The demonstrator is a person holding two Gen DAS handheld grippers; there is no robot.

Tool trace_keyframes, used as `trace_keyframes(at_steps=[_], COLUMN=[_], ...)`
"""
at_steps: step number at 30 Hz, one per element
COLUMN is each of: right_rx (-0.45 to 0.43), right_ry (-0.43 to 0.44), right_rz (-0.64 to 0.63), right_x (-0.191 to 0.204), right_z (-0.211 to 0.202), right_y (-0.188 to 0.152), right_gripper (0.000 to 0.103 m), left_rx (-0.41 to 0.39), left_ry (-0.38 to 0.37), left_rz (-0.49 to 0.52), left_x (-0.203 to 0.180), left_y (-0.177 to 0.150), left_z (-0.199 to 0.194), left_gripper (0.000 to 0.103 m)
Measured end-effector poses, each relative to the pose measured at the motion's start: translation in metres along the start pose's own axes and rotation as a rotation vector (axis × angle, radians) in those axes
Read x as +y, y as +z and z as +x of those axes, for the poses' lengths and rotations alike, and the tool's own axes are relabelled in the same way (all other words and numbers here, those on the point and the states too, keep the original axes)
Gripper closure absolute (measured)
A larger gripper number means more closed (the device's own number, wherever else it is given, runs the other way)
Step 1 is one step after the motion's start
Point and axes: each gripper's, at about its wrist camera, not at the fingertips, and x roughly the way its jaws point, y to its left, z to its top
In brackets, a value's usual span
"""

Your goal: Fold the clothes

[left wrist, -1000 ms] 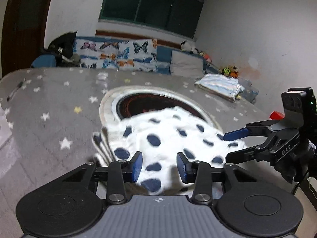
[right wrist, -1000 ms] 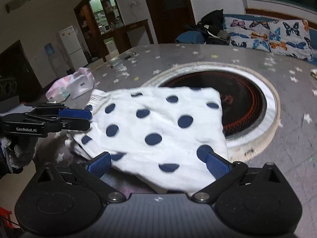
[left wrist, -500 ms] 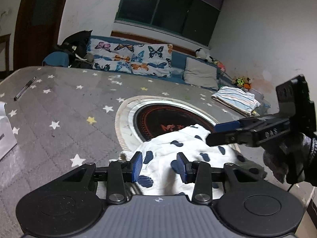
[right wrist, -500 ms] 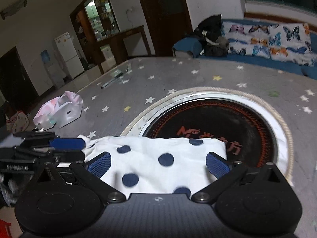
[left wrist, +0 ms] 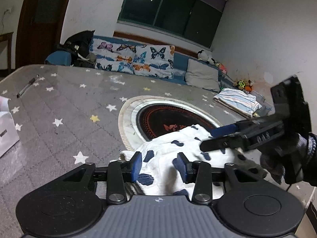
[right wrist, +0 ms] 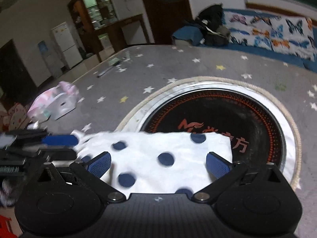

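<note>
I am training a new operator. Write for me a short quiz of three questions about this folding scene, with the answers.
1. True or false: the right tool is shut on the polka-dot cloth.
2. What does the cloth partly cover? A. the round black cooktop B. a pen C. a pillow
3. Fill in: the grey table cover is printed with ___.

Key: 1 false, it is wide open; 2 A; 3 stars.
</note>
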Motion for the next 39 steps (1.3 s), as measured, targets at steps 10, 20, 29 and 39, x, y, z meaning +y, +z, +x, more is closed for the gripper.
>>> trace_keyframes(at_steps=[10,20,29,39], right_rx=[-0.046,0.011,-0.070,-0.037], right_ry=[-0.107,-0.239,-0.239,-0.219], right_rz=[-0.041,0.037,0.013,-0.052], right_x=[-0.005,-0.046,-0.034,-0.011], right_z=[-0.060,-0.087,-0.109,-0.073], right_y=[-0.043,-0.088,-0.086,-0.089], right_gripper=[0.000,0.000,0.000,0.000], left_rx=[0.010,0.026,0.010,0.005], left_ry=[0.016,0.042,0.048,0.082], left_rz=[0.146,0.162,0.170,0.206], left_x=[-0.033,-0.032,-0.037,-0.041], left_y=[-0.015,-0.020,-0.018,-0.035], left_z=[-0.008,0.001,-0.003,-0.013], left_gripper=[0.058,0.058,0.056,0.050])
